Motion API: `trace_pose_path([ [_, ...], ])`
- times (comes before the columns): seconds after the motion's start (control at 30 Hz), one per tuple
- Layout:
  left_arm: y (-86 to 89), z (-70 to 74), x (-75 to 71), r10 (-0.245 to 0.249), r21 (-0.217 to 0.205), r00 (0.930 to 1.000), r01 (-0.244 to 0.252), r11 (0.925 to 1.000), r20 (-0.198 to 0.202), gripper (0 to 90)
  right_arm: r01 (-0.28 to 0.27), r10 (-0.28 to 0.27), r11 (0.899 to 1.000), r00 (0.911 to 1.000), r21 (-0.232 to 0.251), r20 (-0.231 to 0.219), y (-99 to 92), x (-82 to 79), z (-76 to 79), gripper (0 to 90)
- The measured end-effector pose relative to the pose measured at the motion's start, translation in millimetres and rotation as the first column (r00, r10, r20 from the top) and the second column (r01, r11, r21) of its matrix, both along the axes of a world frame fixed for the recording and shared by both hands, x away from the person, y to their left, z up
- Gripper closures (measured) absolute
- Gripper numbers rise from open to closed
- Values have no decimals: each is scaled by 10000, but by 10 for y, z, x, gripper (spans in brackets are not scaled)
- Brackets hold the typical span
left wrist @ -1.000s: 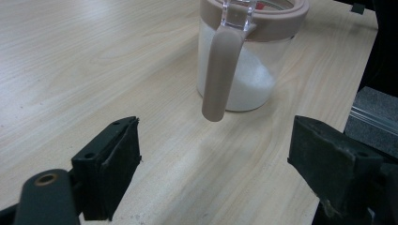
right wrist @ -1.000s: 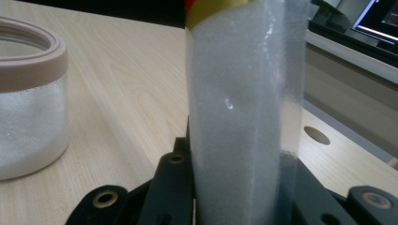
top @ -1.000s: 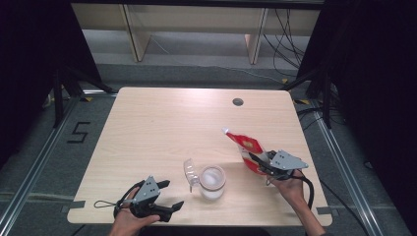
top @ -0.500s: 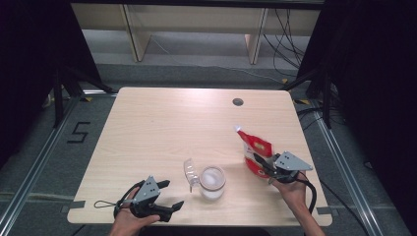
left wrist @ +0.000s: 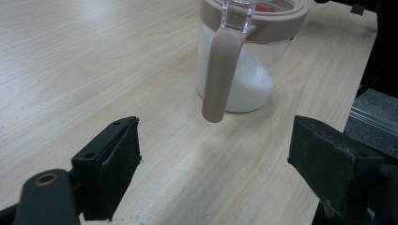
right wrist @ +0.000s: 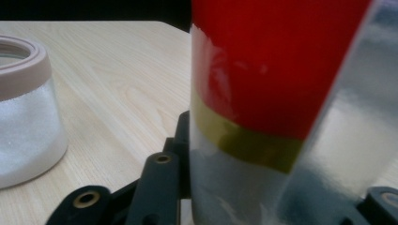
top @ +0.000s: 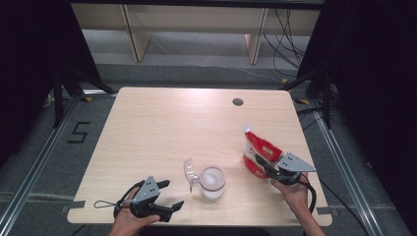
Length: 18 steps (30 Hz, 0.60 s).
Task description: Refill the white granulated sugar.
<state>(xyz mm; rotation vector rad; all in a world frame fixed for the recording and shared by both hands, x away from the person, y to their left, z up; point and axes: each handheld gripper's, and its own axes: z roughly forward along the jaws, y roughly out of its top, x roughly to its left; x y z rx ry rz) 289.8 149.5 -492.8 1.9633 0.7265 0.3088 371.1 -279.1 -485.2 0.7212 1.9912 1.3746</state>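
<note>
Pouch [top: 259, 153] upright, clamped between right gripper [top: 269, 167] jaws | lidded jar [left wrist: 251, 51] of white granules ahead of left gripper [left wrist: 213, 168], jaws wide, empty | pouring apparently not begun

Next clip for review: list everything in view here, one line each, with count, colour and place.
Table: one, light wood, centre of the high view.
Jar: one, clear with a beige rim, holding white granules, near the front edge, lid open.
Jar lid: one, clear, hinged up on the jar's left.
Pouch: one, red and silver, upright at front right.
Cable hole: one, dark, far side of the table.
Left gripper: black, open, front left, apart from the jar.
Right gripper: black, shut on the pouch.
</note>
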Motion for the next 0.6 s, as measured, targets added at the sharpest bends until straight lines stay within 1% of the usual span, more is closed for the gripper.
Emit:
trace_pose_path([
  [0.03, 0, 0, 0, 3, 5, 10000, -3, 10000, -2, 164, -5, 5, 10000, 10000, 21, -57, -12, -7, 9, 669],
  [0.07, -9, -3, -2, 46, -101, 10000, -46, 9999, -21, 164, 143, -136, 9997, 9993, 185, -337, -8, -32, 16, 649],
  [0.1, -8, -4, 1, -13, -115, 10000, 13, 9999, -35, 164, 177, -174, 9994, 9998, 299, -83, -12, -26, 18, 638],
  [0.13, -9, -5, 2, -28, -117, 10000, 28, 9999, -42, 164, 116, -111, 9998, 9996, 186, -270, -21, -46, 32, 624],
  [0.17, -5, -1, 1, -11, -23, 10000, 11, 10000, -7, 164, 119, -118, 9999, 9997, 43, -209, -33, -58, 41, 596],
  [0.2, -5, 0, 1, -26, -28, 10000, 26, 10000, -21, 164, 232, -230, 9996, 9996, 169, -147, -28, -71, 45, 563],
  [0.23, -8, -3, 3, -40, -68, 10000, 40, 10000, -15, 164, 219, -205, 9993, 9988, 307, -454, -30, -95, 54, 536],
  [0.27, -12, -4, 2, -36, -81, 10000, 36, 10000, -23, 163, 243, -228, 9990, 9989, 379, -408, -25, -100, 60, 511],
  [0.3, -12, -4, 2, -45, -78, 10000, 45, 10000, -20, 163, 345, -315, 9985, 9971, 419, -687, -17, -127, 68, 484],
  [0.33, -11, 0, 0, -40, -44, 10000, 40, 10000, -9, 164, 457, -446, 9982, 9986, 377, -298, -14, -123, 68, 464],
  [0.37, -6, 4, 1, -43, 32, 10000, 43, 10000, 29, 164, 391, -368, 9986, 9974, 350, -625, -20, -143, 80, 445],
  [0.4, -4, 6, 1, -55, 15, 10000, 55, 10000, 22, 164, 429, -388, 9981, 9952, 438, -895, -22, -157, 87, 420],
  [0.43, -4, 6, 1, -29, 18, 10000, 29, 10000, 32, 163, 574, -489, 9957, 9924, 727, -1133, -18, -172, 92, 402],
  [0.47, -5, 5, 1, -30, -20, 10000, 30, 10000, 13, 163, 677, -600, 9954, 9923, 682, -1084, -37, -185, 107, 395],
  [0.5, -6, 4, 0, -18, -38, 10000, 18, 10000, -8, 163, 698, -609, 9941, 9926, 831, -1048, -39, -192, 114, 389],
  [0.53, -6, 4, 0, -29, -31, 10000, 29, 10000, -3, 163, 616, -507, 9935, 9924, 959, -1118, -40, -204, 120, 380],
  [0.57, -7, 5, 0, -38, -36, 10000, 39, 10000, 9, 163, 897, -782, 9921, 9887, 873, -1279, -46, -246, 133, 368],
  [0.6, 2, 10, 4, -63, 130, 10000, 62, 9999, 42, 163, 823, -712, 9930, 9894, 842, -1266, -60, -250, 138, 362],
])
